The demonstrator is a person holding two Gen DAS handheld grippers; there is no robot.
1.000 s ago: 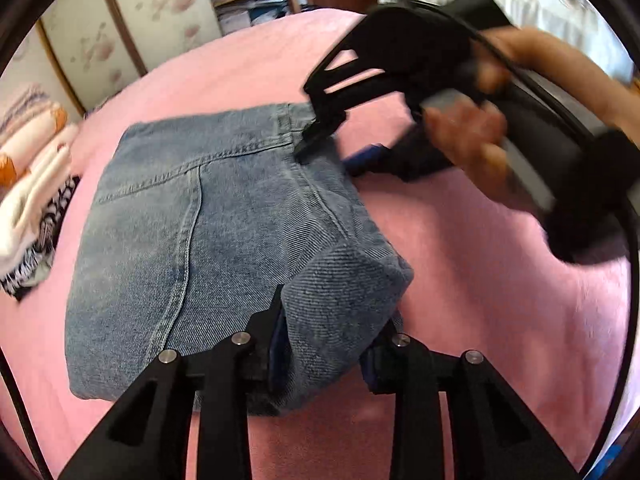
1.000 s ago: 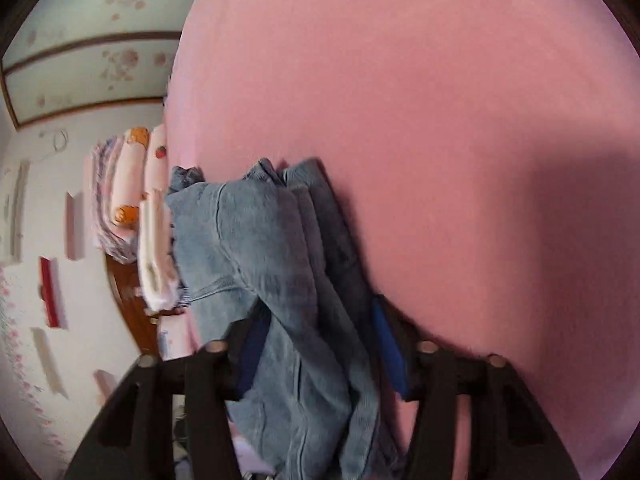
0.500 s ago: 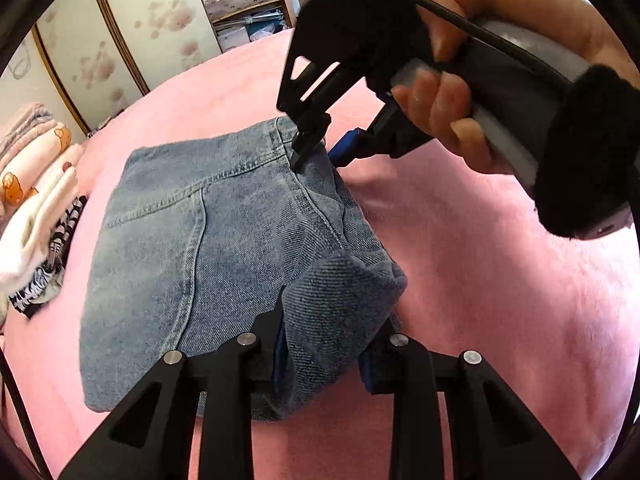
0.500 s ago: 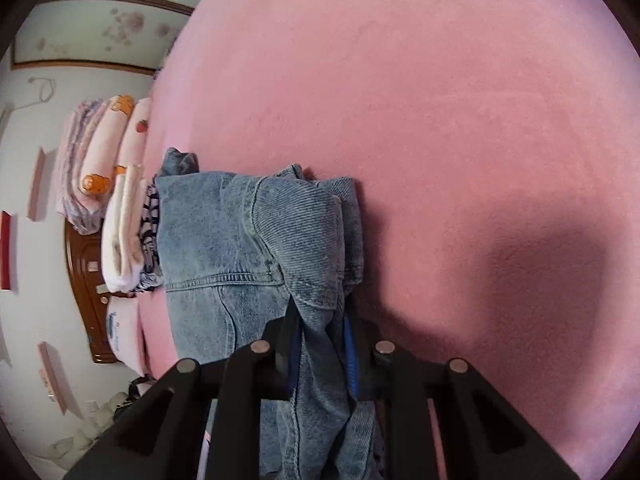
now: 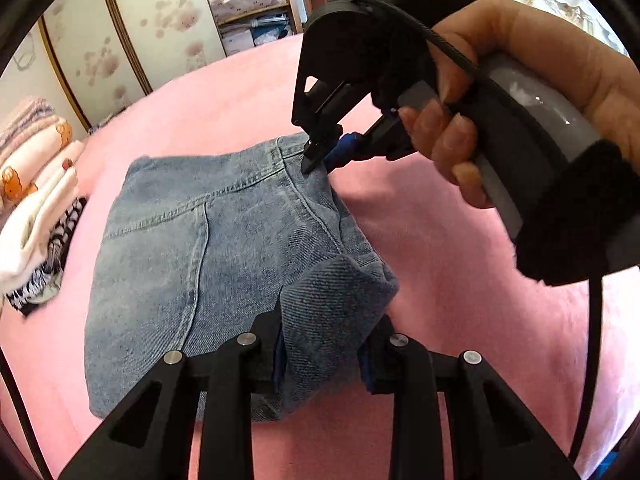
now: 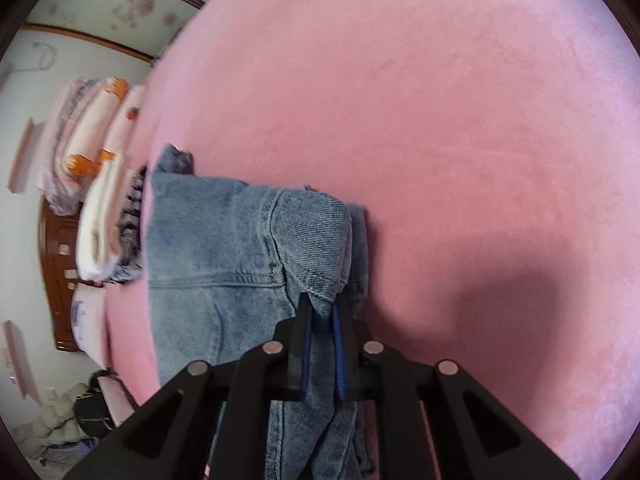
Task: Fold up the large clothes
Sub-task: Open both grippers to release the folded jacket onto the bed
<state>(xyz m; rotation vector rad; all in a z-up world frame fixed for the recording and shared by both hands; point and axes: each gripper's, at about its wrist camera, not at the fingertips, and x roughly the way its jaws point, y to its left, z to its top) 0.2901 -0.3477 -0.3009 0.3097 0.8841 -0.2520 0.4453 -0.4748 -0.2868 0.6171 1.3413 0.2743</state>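
Observation:
A pair of faded blue jeans [image 5: 208,248] lies folded into a thick block on the pink blanket [image 5: 460,280]. My left gripper [image 5: 322,354] is shut on the bulky near corner of the folded denim. My right gripper [image 5: 322,156], held in a person's hand [image 5: 520,80], pinches the far corner at the seam. In the right wrist view the right gripper [image 6: 322,312] has its jaws closing, with a thin fold of the jeans [image 6: 224,248] squeezed between the blue pads. The denim corners rise off the blanket at both grips.
A stack of folded pale clothes and towels [image 5: 32,184] sits at the blanket's left edge, also the stack [image 6: 96,184] in the right wrist view. Sliding floral panels [image 5: 152,20] and a shelf stand behind. A wooden cabinet [image 6: 60,272] stands beyond the bed.
The right gripper's jaws have narrowed from wide apart to pinching a thin fold of denim. It has risen and rolled, lifting the far corner. The left gripper keeps its grip in place.

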